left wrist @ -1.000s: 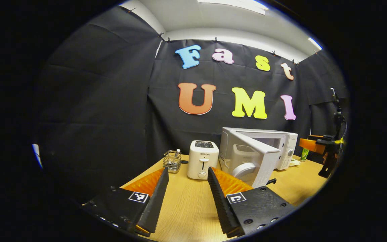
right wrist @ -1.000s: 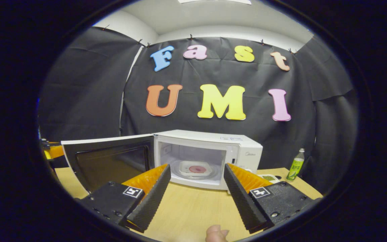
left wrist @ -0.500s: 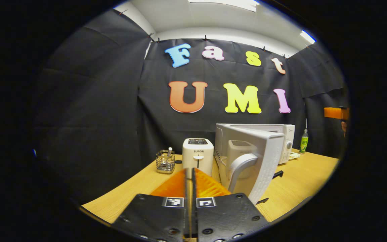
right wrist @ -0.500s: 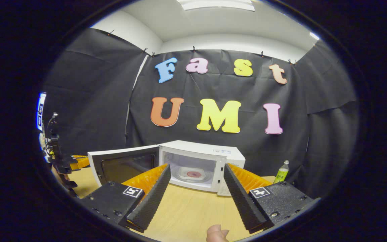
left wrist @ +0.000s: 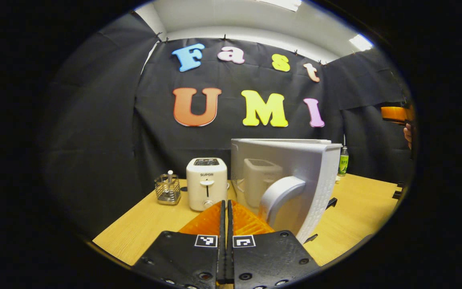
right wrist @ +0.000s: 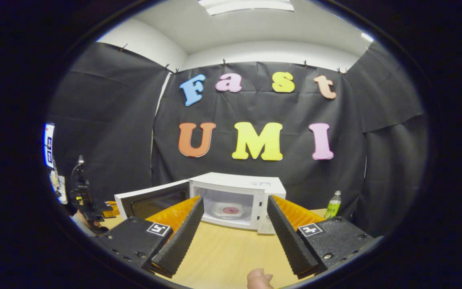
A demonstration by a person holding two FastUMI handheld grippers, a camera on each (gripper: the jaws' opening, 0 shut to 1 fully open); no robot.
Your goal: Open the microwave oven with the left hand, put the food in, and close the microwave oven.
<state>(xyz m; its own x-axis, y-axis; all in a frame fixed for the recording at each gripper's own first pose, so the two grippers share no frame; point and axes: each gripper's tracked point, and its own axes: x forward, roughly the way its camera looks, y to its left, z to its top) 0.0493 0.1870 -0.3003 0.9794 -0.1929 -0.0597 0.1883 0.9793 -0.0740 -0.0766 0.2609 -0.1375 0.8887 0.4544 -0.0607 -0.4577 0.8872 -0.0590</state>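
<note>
left gripper (left wrist: 225, 208) jaws pressed together, empty, right by door (left wrist: 295, 180) | right gripper (right wrist: 235, 224) jaws wide apart | food (right wrist: 230, 210) sat inside microwave (right wrist: 237, 200), door ajar

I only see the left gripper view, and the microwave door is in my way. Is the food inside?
Observer: Yes. The right gripper view shows a white dish of food sitting inside the microwave.
Operator: Is the other gripper holding something?
Observer: No. The right gripper has its jaws wide apart with nothing between them.
Operator: What does the door look like from that side?
Observer: The door is swung out to the left, and its dark window faces that camera.
</note>
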